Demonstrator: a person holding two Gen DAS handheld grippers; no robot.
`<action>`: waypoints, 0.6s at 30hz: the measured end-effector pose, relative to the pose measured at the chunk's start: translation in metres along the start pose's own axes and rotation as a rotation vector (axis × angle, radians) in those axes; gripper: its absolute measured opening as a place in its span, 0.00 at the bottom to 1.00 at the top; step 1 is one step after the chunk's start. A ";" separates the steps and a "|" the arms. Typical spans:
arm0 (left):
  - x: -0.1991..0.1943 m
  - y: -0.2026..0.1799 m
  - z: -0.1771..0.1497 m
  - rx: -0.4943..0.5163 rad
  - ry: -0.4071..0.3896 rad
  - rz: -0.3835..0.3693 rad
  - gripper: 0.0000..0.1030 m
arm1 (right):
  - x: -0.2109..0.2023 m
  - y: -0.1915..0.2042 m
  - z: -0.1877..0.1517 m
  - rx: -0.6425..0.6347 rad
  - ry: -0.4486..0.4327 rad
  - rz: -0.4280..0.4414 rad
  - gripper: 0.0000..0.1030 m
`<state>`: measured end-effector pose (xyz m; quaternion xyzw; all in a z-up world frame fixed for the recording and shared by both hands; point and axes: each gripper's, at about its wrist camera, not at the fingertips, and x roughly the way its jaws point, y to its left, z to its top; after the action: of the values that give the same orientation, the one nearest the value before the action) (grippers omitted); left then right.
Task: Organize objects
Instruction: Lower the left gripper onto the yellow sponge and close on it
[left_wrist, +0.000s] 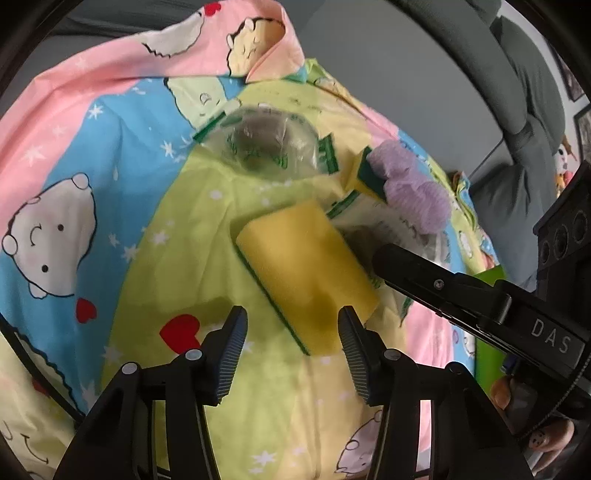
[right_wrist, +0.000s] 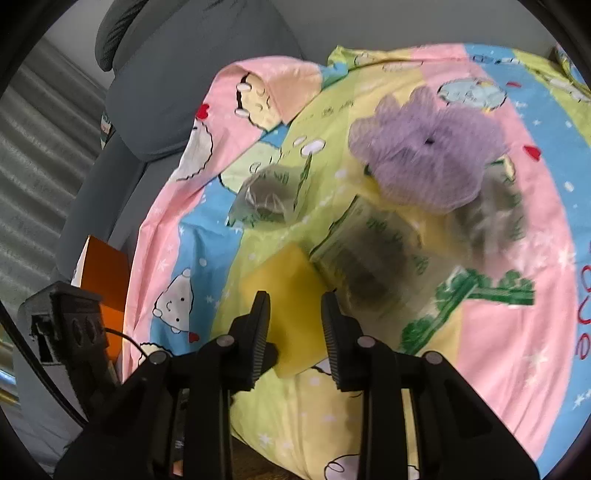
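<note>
Yellow sponge (left_wrist: 303, 273) lies on the cartoon sheet (left_wrist: 110, 155), at 12 o'clock of the left hand-held gripper (left_wrist: 293, 334); jaws apart, empty. Right hand-held gripper (right_wrist: 295, 317): jaws narrow, gripping nothing. Risk: slack sheet bunches, sponge slips; purple pouf (right_wrist: 424, 155) may roll off.

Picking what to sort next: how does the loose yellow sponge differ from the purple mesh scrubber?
The yellow sponge is a smooth flat block with a green underside; the purple mesh scrubber is a ruffled puff. The sponge lies on the cartoon sheet close to the left gripper; the scrubber sits farther off atop another sponge. Both are unwrapped.
</note>
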<state>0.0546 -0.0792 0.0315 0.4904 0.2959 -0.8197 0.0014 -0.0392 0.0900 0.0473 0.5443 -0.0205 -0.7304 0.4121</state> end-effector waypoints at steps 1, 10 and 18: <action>0.002 -0.001 0.000 -0.001 0.005 -0.003 0.51 | 0.003 -0.001 0.000 0.004 0.007 -0.010 0.27; 0.010 -0.003 0.000 -0.008 0.027 -0.027 0.51 | 0.019 -0.013 0.000 0.045 0.048 -0.037 0.27; 0.009 0.001 0.003 -0.026 0.030 -0.037 0.51 | 0.019 -0.022 0.004 0.068 0.046 -0.075 0.40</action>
<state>0.0481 -0.0789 0.0242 0.4971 0.3158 -0.8081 -0.0120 -0.0561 0.0908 0.0231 0.5751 -0.0152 -0.7315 0.3660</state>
